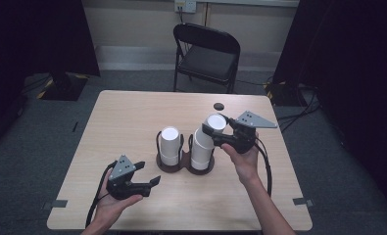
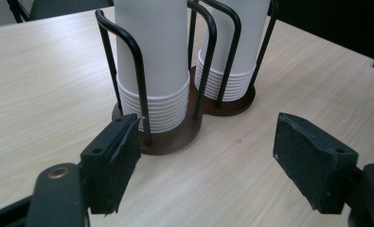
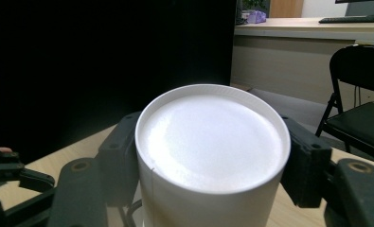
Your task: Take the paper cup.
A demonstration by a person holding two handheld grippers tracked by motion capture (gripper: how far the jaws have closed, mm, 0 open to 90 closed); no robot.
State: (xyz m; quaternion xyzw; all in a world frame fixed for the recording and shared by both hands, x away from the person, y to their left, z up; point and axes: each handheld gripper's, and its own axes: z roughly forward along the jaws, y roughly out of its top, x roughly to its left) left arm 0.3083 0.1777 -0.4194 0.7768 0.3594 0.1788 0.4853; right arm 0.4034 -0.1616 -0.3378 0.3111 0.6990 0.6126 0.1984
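A dark double cup holder (image 1: 183,168) with black wire loops stands mid-table. It carries two stacks of upturned white paper cups, a left stack (image 1: 170,144) and a taller right stack (image 1: 201,152). My right gripper (image 1: 216,127) is shut on the top cup (image 1: 215,121) of the right stack, raised a little and tilted. In the right gripper view both pads (image 3: 120,151) press the sides of that cup (image 3: 213,142). My left gripper (image 1: 149,172) stands open near the table's front left, its jaws facing the holder (image 2: 175,137) and the near stack (image 2: 151,56), with nothing between them.
A black folding chair (image 1: 208,54) stands beyond the far edge of the table. A round cable hole (image 1: 219,106) sits near the table's back right. Dark curtains flank both sides. Bare tabletop (image 1: 127,117) lies to the left of the holder.
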